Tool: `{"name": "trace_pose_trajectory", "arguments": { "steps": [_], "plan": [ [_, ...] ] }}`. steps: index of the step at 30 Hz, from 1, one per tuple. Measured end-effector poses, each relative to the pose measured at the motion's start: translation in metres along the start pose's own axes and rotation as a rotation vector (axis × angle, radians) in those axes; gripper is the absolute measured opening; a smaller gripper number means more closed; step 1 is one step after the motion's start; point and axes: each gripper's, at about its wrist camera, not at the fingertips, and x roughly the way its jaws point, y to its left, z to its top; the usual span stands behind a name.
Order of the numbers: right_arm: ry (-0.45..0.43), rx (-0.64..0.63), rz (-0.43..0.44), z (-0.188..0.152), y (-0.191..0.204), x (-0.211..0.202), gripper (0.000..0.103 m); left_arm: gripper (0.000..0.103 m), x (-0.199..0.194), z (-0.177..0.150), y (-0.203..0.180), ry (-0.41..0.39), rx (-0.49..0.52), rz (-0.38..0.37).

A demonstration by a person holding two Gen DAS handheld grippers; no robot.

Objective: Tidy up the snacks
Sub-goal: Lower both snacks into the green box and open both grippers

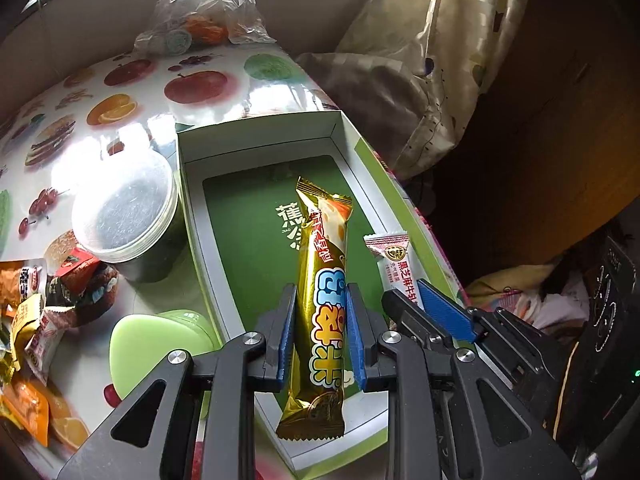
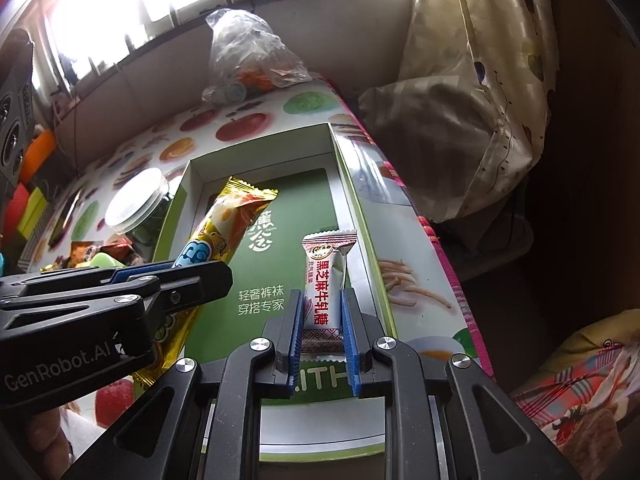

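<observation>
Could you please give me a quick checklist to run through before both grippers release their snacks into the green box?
1. Left gripper clamped on the long gold-wrapped snack bar: ok.
2. Right gripper clamped on the small white sesame candy packet: ok.
3. Both snacks over the open green-and-white cardboard box: ok.
4. Box floor beneath them free of other items: ok.
5. Snacks touching the box floor: cannot tell.
6. The two grippers apart from each other: ok, though close.
</observation>
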Motion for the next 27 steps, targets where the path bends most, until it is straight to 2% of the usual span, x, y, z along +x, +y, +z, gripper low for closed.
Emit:
{"name": "trace_pose_trajectory", "arguments": {
  "steps": [6, 13, 15, 22, 24, 25, 27],
  "plan": [
    [0.004, 0.000, -0.001, -0.002, -0.001, 0.002, 0.018, 0.026, 0.002, 0.000, -0.005, 0.007, 0.028, 0.036],
    [0.006, -0.005, -0.004, -0.003, -0.001, 0.001, 0.019, 0.040, 0.001, 0.000, -0.006, 0.004, 0.028, 0.028],
    [0.008, -0.002, -0.004, -0.003, -0.001, 0.001, 0.020, 0.041, 0.001, 0.000, -0.006, 0.005, 0.022, 0.026],
    [0.007, -0.011, -0.010, -0.004, 0.002, -0.003, 0.031, 0.042, -0.013, -0.003, -0.006, -0.030, 0.025, -0.004],
    [-0.002, -0.013, -0.011, -0.005, 0.004, -0.007, 0.036, 0.049, -0.019, -0.005, -0.003, -0.043, 0.020, -0.003],
    [-0.006, -0.015, -0.014, -0.004, 0.005, -0.009, 0.039, 0.055, -0.024, -0.006, 0.000, -0.050, 0.013, -0.004],
    [-0.015, -0.014, -0.011, -0.005, 0.007, -0.014, 0.042, 0.056, -0.034, -0.009, 0.004, -0.075, 0.006, 0.002]
  ]
}}
